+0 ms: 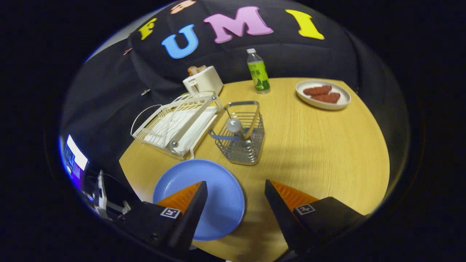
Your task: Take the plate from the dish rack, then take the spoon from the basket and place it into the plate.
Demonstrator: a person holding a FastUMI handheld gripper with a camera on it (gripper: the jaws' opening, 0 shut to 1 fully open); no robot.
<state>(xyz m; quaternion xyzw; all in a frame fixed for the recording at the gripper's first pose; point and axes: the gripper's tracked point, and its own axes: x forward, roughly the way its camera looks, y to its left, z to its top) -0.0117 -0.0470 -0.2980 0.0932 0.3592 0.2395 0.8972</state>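
Note:
A blue plate point(214, 198) lies flat on the wooden table point(320, 145), partly under my left finger. The white wire dish rack point(174, 123) stands beyond it, with no plate in it. Just right of the rack is a metal mesh basket point(242, 134) holding a spoon point(235, 127) with a blue handle; its rounded bowl sticks up above the rim. My gripper point(236, 185) hovers open above the table, nothing between its fingers. The basket is straight ahead of the gap between the fingers.
A white toaster point(202, 80) stands behind the rack. A green-labelled bottle point(258, 72) stands at the back of the table. A white plate with reddish sausages point(323, 94) sits at the far right. A lit screen point(74, 158) glows off the table's left side.

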